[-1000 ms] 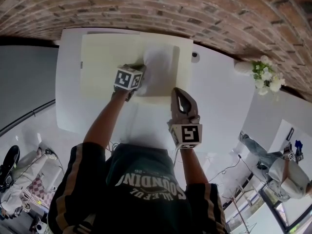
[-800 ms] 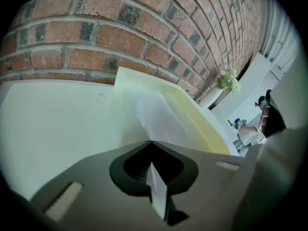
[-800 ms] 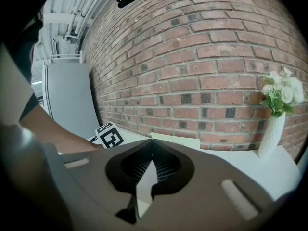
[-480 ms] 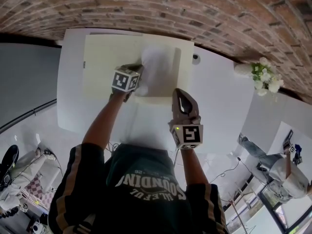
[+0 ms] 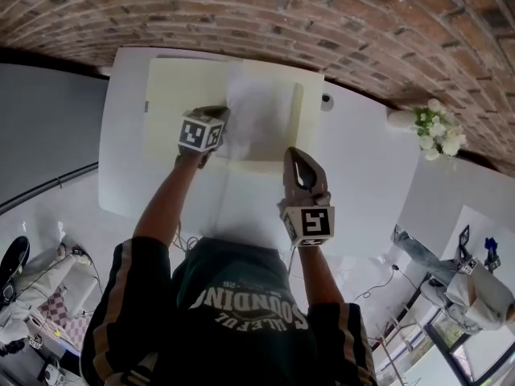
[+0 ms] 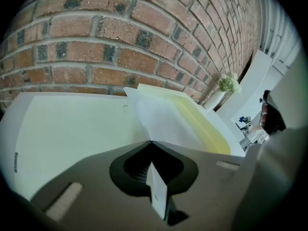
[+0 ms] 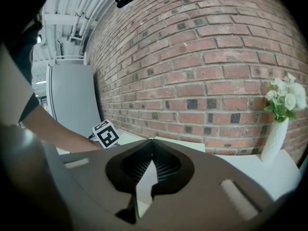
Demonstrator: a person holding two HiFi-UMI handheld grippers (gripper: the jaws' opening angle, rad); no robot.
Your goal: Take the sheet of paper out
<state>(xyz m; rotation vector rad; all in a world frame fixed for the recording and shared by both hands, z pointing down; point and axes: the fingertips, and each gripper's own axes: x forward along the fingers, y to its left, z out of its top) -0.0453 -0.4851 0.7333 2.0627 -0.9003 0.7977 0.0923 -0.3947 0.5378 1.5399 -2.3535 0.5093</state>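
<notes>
My left hand-held gripper [image 5: 218,122] is clamped on the sheet of paper [image 5: 261,123], which is lifted partly out of the pale yellow folder [image 5: 181,103] on the counter [image 5: 362,175], while my right hand-held gripper [image 5: 300,161] is closed, seemingly on the folder's near edge.

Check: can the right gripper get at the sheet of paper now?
Probably reachable, but not graspable yet. The sheet of paper sticks out of the folder just ahead of the right gripper, nothing between. But its jaws are closed, seemingly on the folder's near edge, and the left gripper pinches the sheet.
</notes>
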